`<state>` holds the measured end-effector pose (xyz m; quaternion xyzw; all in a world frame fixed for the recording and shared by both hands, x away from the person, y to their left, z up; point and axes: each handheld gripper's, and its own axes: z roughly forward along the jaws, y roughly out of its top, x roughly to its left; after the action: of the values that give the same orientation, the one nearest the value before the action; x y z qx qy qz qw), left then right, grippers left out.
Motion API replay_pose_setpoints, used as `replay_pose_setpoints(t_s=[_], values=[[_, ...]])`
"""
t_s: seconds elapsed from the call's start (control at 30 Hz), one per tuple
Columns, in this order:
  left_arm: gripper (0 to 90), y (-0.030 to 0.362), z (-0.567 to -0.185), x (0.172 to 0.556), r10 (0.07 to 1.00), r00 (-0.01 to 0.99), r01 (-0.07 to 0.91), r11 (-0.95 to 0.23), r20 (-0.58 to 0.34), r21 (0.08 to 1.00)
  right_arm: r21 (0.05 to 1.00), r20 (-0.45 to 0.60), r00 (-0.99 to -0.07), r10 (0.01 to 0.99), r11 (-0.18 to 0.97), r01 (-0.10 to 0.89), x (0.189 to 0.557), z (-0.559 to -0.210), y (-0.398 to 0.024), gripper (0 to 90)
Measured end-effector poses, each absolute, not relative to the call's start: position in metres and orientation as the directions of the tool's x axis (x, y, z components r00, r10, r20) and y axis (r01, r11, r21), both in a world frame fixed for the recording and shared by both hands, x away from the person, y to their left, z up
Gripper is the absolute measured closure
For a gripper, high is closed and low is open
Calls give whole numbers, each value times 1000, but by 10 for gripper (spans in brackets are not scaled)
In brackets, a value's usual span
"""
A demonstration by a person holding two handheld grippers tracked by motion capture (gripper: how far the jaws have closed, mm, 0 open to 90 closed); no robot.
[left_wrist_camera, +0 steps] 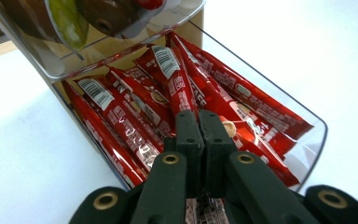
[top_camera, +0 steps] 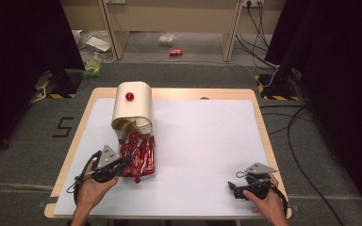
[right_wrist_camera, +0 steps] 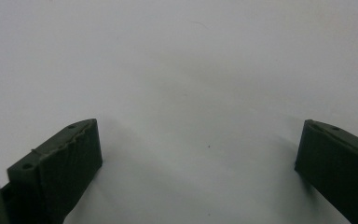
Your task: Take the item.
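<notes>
A cream, round-topped dispenser (top_camera: 133,112) with a red knob (top_camera: 129,96) stands at the table's back left. Its clear drawer (top_camera: 152,165) (left_wrist_camera: 318,135) is pulled out toward me and holds several red sachets (top_camera: 140,149) (left_wrist_camera: 121,121). My left gripper (top_camera: 127,161) (left_wrist_camera: 199,114) reaches into the drawer from the left, its jaws pressed together on one red sachet (left_wrist_camera: 170,70); a bit of printed wrapper shows between the arms below. My right gripper (top_camera: 232,188) (right_wrist_camera: 198,140) rests low over the white table near the front right, jaws wide apart with nothing between them.
A small red knob (top_camera: 137,180) sits at the drawer's front. Above the drawer a clear upper tray (left_wrist_camera: 56,65) holds green and brown packets. A white mat (top_camera: 207,141) covers the wooden table. On the floor beyond lie litter and a red can (top_camera: 176,52).
</notes>
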<state>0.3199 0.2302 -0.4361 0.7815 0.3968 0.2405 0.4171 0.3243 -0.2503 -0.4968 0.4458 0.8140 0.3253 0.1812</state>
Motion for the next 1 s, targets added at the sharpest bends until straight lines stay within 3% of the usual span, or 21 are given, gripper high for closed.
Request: replay_pose_setpoints(t_s=[1.0], values=[[878, 260, -417, 289, 834, 547, 397, -330, 68, 856, 692, -6, -536, 844, 391, 607, 324, -497, -250, 7]])
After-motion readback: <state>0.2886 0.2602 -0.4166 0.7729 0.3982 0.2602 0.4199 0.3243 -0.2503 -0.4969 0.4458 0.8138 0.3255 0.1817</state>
